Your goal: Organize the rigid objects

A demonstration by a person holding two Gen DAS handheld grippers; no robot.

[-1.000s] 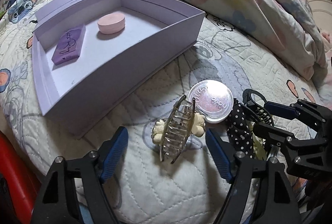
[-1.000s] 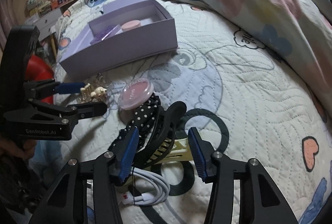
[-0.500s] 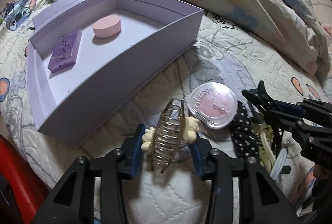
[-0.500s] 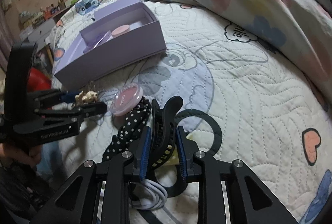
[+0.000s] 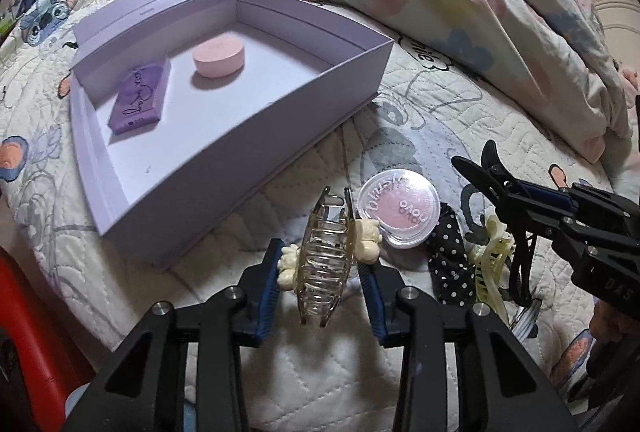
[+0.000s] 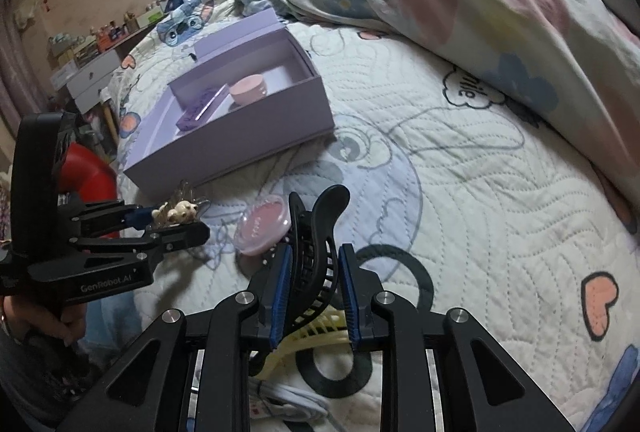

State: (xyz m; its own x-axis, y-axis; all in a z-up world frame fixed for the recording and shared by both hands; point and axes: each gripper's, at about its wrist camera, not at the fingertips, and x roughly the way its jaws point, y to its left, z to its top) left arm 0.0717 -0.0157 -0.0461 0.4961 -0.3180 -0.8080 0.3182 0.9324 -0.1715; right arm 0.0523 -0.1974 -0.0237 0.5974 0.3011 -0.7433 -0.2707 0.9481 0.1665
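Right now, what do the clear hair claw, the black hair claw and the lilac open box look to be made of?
Clear amber-tinted hair claw: likely glossy translucent plastic, since the quilt shows through its ribs; its cream ornaments look opaque.
Black curved hair claw: probably hard plastic with a smooth sheen along its curve.
Lilac rectangular open box: apparently matte cardboard, with flat thick walls, crisp folded corners and no shine.

Black grippers [image 5: 324,284] — blue jaws, silver screws
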